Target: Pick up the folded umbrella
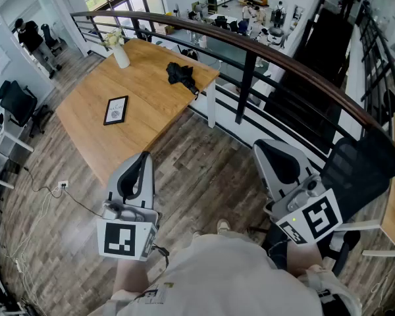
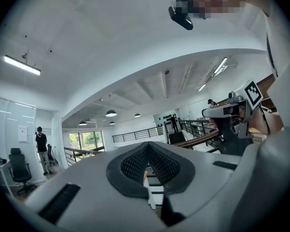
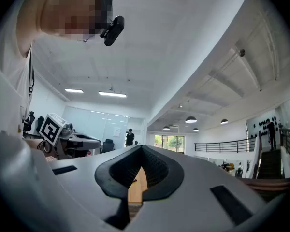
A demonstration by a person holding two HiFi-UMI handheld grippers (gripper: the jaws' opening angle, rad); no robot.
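Observation:
The folded black umbrella (image 1: pixel 181 74) lies on the far right part of a wooden table (image 1: pixel 145 117), close to its edge. Both grippers are held low near my body, well short of the table. My left gripper (image 1: pixel 145 157) points toward the table's near corner, its jaws together with nothing between them. My right gripper (image 1: pixel 264 147) is further right, over the wooden floor, its jaws also together and empty. In the left gripper view the left gripper (image 2: pixel 147 148) shows only a thin slit. The right gripper (image 3: pixel 141 151) looks the same in its own view. Neither gripper view shows the umbrella.
A white vase with flowers (image 1: pixel 120 54) stands at the table's far corner and a dark framed picture (image 1: pixel 116 109) lies mid-table. A curved brown railing (image 1: pixel 250 45) runs behind the table. A black office chair (image 1: pixel 362 170) stands at my right. A cable and socket (image 1: pixel 62 185) lie on the floor at left.

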